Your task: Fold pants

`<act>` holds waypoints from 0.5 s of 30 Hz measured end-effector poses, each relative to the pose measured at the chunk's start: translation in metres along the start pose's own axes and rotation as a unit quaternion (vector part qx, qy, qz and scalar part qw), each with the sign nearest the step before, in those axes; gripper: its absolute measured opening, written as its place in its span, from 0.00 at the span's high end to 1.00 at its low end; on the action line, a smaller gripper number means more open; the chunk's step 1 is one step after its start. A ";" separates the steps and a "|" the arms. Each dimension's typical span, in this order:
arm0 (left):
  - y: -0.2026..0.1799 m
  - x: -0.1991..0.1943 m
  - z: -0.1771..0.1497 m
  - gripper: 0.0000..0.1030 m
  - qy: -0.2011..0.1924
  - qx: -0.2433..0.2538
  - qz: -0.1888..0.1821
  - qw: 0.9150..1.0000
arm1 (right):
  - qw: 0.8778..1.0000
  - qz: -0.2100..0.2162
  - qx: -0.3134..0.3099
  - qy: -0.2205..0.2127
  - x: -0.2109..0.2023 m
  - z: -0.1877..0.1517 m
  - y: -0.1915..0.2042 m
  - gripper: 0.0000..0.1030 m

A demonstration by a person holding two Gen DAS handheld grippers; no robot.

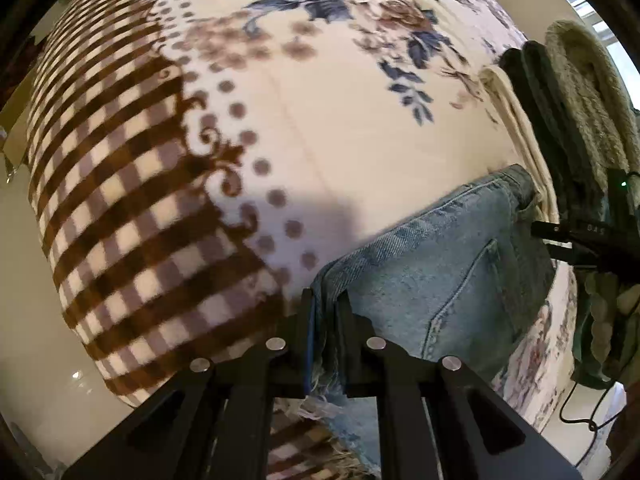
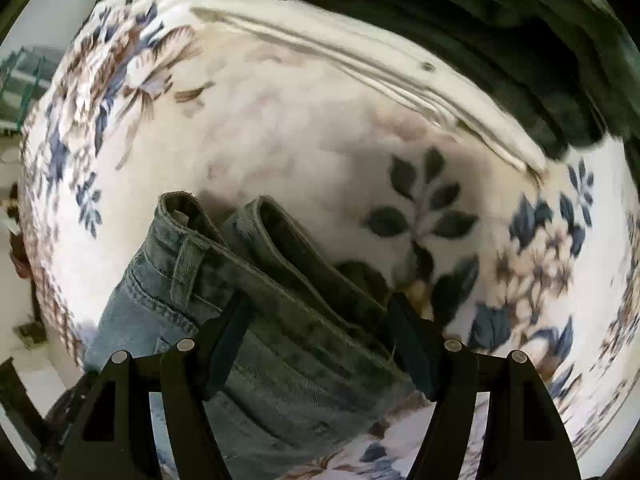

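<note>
Already doubled, the jeans (image 1: pixel 432 280) lie at the blanket's (image 1: pixel 320 140) five o'clock edge. Left gripper (image 1: pixel 326 320) pinches the frayed hem end; right gripper (image 2: pixel 316 320) straddles the waistband, jaws wide. Next, likely close right and fold across.

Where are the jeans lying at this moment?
The jeans lie on the floral blanket, lower right in the left wrist view, beside the cream garment.

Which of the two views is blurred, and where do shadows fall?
Right wrist view: motion blur smears the blanket edges; the jeans stay fairly sharp. Left wrist view: sharper, with a soft shadow on the blanket beside the jeans.
</note>
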State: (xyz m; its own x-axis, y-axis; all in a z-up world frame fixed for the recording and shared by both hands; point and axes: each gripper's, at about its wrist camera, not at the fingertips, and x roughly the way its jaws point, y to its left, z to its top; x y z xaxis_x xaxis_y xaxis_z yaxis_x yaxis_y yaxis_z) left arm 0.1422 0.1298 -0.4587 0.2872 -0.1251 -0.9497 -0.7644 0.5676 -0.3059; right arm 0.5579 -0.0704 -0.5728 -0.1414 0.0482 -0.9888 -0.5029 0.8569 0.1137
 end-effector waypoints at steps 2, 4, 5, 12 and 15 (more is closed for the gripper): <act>-0.001 0.001 0.001 0.90 0.006 0.000 -0.008 1.000 | 1.000 0.007 0.011 -0.010 -0.007 0.000 -0.003 0.29; -0.006 -0.002 0.002 0.89 0.001 0.006 -0.006 1.000 | 0.999 0.026 0.022 -0.028 -0.020 -0.005 -0.009 0.29; -0.008 -0.003 0.002 0.89 0.001 0.011 -0.007 1.000 | 0.999 0.033 0.018 -0.033 -0.024 -0.008 -0.009 0.29; -0.007 0.011 0.008 0.86 -0.011 -0.002 -0.005 1.000 | 0.996 -0.045 -0.066 -0.037 -0.013 -0.026 -0.001 0.83; -0.009 0.018 0.013 0.86 -0.019 0.003 0.008 1.000 | 0.993 -0.086 -0.035 -0.073 -0.024 -0.029 -0.015 1.00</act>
State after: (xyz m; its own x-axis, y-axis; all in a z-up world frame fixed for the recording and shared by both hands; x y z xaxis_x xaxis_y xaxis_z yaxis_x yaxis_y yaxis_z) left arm 0.1622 0.1327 -0.4723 0.2962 -0.0851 -0.9513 -0.7660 0.5738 -0.2898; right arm 0.5442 -0.0991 -0.5477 0.0735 -0.0171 -0.9971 -0.5676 0.8214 -0.0560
